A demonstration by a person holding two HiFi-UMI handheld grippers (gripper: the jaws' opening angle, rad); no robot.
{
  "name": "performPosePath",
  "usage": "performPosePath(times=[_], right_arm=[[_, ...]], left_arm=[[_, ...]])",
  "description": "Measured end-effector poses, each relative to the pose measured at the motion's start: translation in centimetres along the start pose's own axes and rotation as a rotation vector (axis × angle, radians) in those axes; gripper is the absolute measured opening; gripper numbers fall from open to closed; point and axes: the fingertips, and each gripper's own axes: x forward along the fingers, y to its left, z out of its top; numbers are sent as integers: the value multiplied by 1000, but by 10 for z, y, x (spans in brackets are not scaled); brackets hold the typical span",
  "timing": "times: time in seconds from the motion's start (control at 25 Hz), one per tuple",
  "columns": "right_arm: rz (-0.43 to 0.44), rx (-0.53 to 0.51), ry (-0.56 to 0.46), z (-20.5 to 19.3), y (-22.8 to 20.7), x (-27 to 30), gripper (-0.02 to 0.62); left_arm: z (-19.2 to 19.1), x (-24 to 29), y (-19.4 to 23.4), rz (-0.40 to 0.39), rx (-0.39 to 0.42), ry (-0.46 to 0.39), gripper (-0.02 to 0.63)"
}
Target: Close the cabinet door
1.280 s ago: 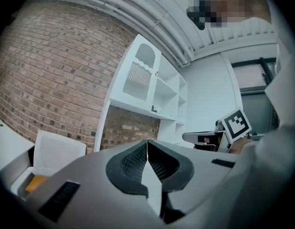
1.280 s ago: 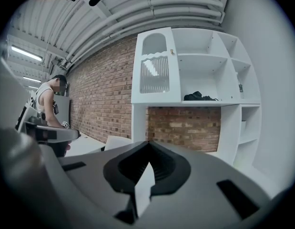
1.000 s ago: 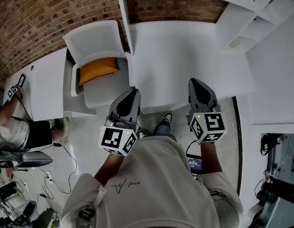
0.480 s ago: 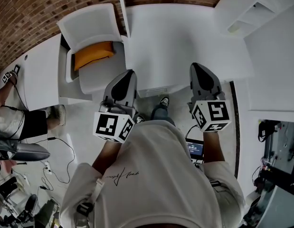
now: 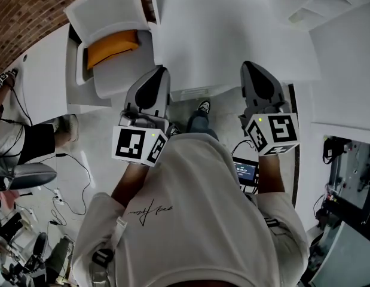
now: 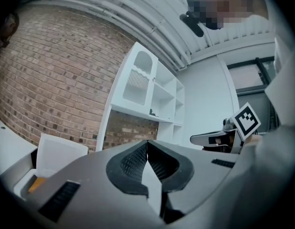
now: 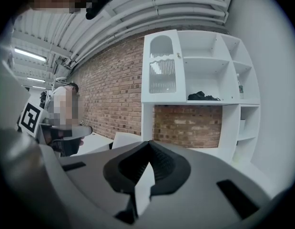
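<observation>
**White desk top** (image 5: 232, 40): the widest surface. It runs across in front of you, between your body and the wall, and its near edge is just beyond both grippers.

**Red-brown brick wall** (image 7: 114, 89): the backdrop behind the desk.

**White open shelving unit** (image 7: 199, 80): stands over the desk against the brick. Its compartments rise well above the level of your hands.

**White moulded chair** (image 5: 107, 17) with an **orange seat cushion** (image 5: 112, 46): tucked in at your left, beside the desk's end. It narrows the room on that side.

**White cabinet door with an arched ribbed-glass pane** (image 7: 162, 68): fills the upper-left compartment of the unit, long axis upright. It lies forward and up from both sets of jaws, across the full depth of the desk. These views do not settle how far it stands ajar.

**Left gripper** (image 5: 158, 72): jaws pressed together on nothing, held close to your chest. The door's column is at the unit's left end, so this hand is probably the nearer one.

**Right gripper** (image 5: 251, 69): jaws likewise together and empty, level with the left.

**Small knob** (image 7: 178, 55): on the door's right edge, which suggests hinges on the left. The push would therefore land near this edge, and reaching it means stepping in and lifting over the desk.
</observation>
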Motion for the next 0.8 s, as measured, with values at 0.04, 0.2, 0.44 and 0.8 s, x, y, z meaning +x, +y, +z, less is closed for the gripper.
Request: performPosePath(times=[0.04,0.2,0.44,0.8], right_arm=[[2,2,4,-1,0,-1,23],[16,-7,15,-5,4,-6,23],[58,-23,20,-5,15,-5,22],[94,-99,31,-7,27,-8,22]], left_arm=[[-2,1,0,2,3,7,17],[-9,0,-1,12,8,34,17],[-13,1,-1,12,22,59,16],[-22,0,-5,8,28,91,17]])
